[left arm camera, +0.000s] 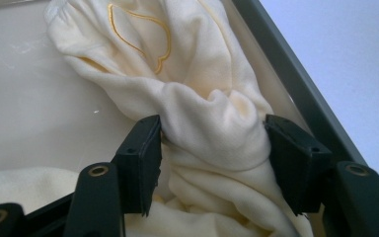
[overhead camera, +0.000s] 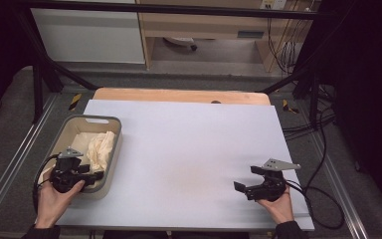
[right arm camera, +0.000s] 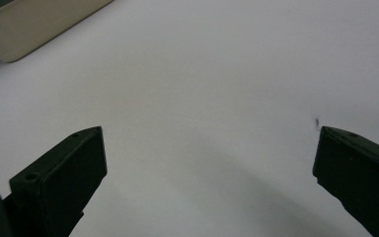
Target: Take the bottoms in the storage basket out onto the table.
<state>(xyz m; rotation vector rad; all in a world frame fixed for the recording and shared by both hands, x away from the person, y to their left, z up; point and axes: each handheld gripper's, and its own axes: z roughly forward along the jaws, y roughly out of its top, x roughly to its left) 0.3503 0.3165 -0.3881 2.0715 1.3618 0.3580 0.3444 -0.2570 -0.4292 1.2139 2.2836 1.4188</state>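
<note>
The left claw [left arm camera: 212, 143] reaches into the grey, cream-lined plastic bin [overhead camera: 110, 121] at the left edge of the pale lilac surface [overhead camera: 189, 149]. Its jaws are half closed, both pads pressing a bunched fold of the soft cream cloth with yellow stitched trim [left arm camera: 202, 98] lying in that bin. The right claw [right arm camera: 209, 163] rests low over the bare surface, well apart from the bin, jaws spread wide and holding nothing. How much cloth lies beneath the fold is hard to judge.

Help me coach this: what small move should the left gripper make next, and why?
Probably lift straight up. The left gripper has its jaws pressed on a bunched fold of the cream cloth inside the bin, so raising it should draw the cloth out. The right gripper waits open over the table.
</note>
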